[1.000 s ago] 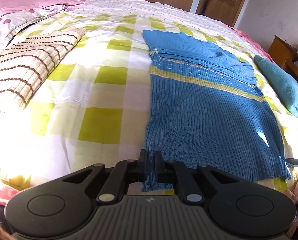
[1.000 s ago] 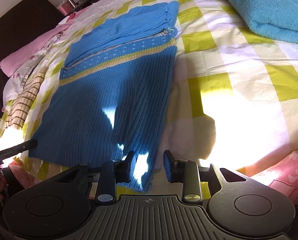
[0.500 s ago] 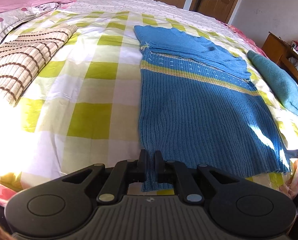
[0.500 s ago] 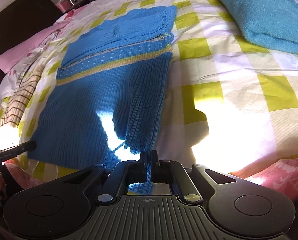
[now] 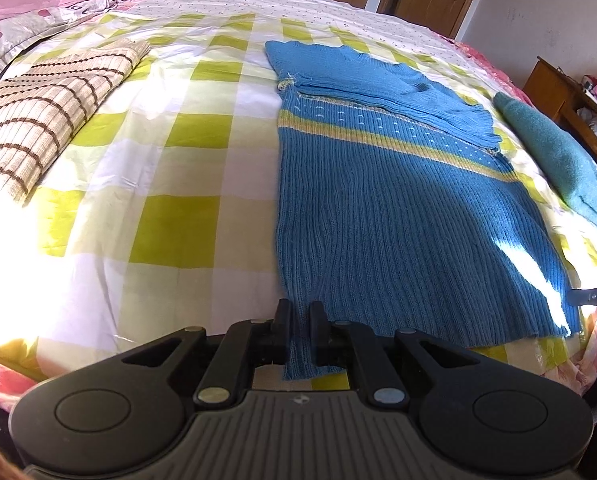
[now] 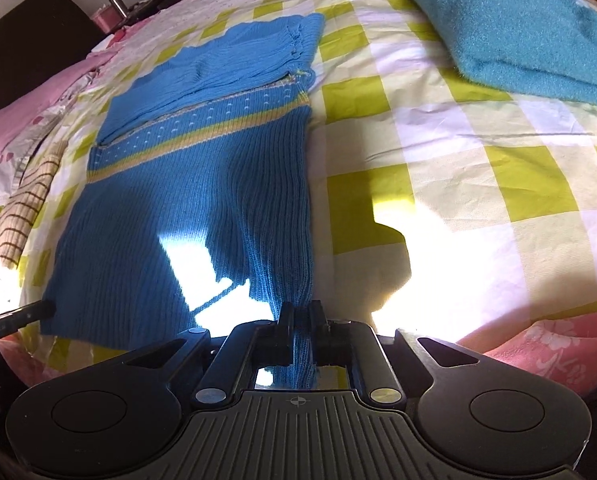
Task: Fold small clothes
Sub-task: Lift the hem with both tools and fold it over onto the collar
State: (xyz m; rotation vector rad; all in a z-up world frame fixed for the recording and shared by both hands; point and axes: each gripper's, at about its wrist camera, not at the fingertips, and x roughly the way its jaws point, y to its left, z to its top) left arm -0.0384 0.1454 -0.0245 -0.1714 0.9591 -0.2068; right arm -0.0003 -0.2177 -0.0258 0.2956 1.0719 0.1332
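While the blue sweater [image 5: 394, 216] lies flat on the checked bedsheet [image 5: 170, 184], both grippers grip its near hem, one at each corner. The left gripper [image 5: 298, 316] has its black jaws closed onto the hem's left corner, a narrow tongue of ribbed knit passing between the fingers and hanging toward the camera. The right gripper [image 6: 300, 318] is likewise clamped on the sweater's right corner, the knit bunched into tight vertical pleats between its jaws.

The sweater is a chunky rib knit in bright blue, roughly rectangular, with a pale yellow band and rows of small white dashes across its far part. Beyond that band, folded blue knit lies stacked across the sweater's far end; it may be the sleeves, though the fisheye view makes that hard to confirm. Hard sunlight falls in bright patches over the near part of the sweater.

The bedsheet under the sweater is smooth cotton-like cloth in lime-green, cream and white squares, lightly creased. To the sweater's left rests a folded beige cloth [image 5: 42, 120] with thin brown stripes and a fine ridged weave. To the sweater's right lies a fluffy teal towel [image 6: 514, 28], thick and soft-edged, well apart from the sweater.
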